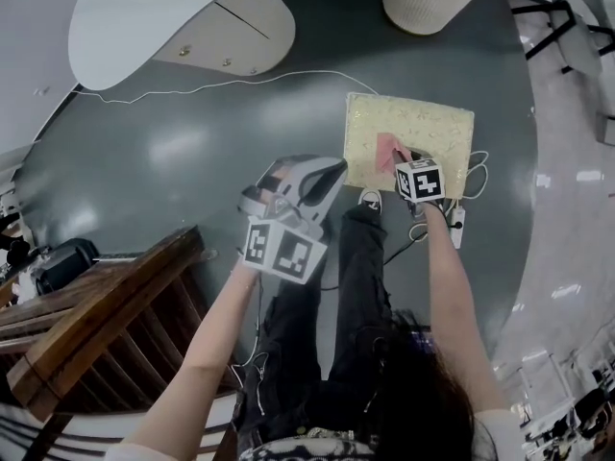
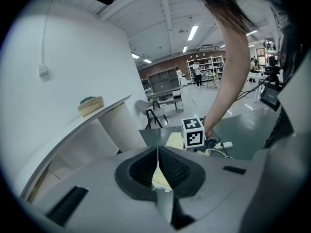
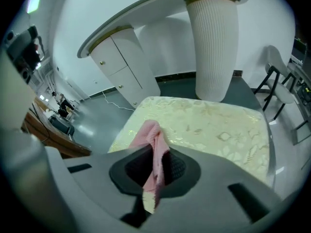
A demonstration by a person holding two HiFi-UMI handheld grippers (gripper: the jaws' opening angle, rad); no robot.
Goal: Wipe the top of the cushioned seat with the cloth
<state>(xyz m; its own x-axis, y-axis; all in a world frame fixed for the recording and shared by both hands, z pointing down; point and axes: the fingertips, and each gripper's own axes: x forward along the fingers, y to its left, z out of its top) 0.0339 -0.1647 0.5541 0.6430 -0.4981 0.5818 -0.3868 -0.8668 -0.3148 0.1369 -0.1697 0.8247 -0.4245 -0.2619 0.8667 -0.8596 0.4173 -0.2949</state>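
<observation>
Cloth (image 3: 154, 149) pinched by right tool (image 1: 397, 157) on seat (image 3: 214, 125).
Cloth is gripped between the right jaws over the seat's near-left part; left tool (image 1: 325, 177) is seen closed, empty, beside the seat.

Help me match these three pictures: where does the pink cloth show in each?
Head view: pink cloth right of centre, lying on the cushioned seat.
Left gripper view: not visible.
Right gripper view: lower centre, pinched between the right gripper fingers.
Shared landmark: the cushioned seat.
</observation>
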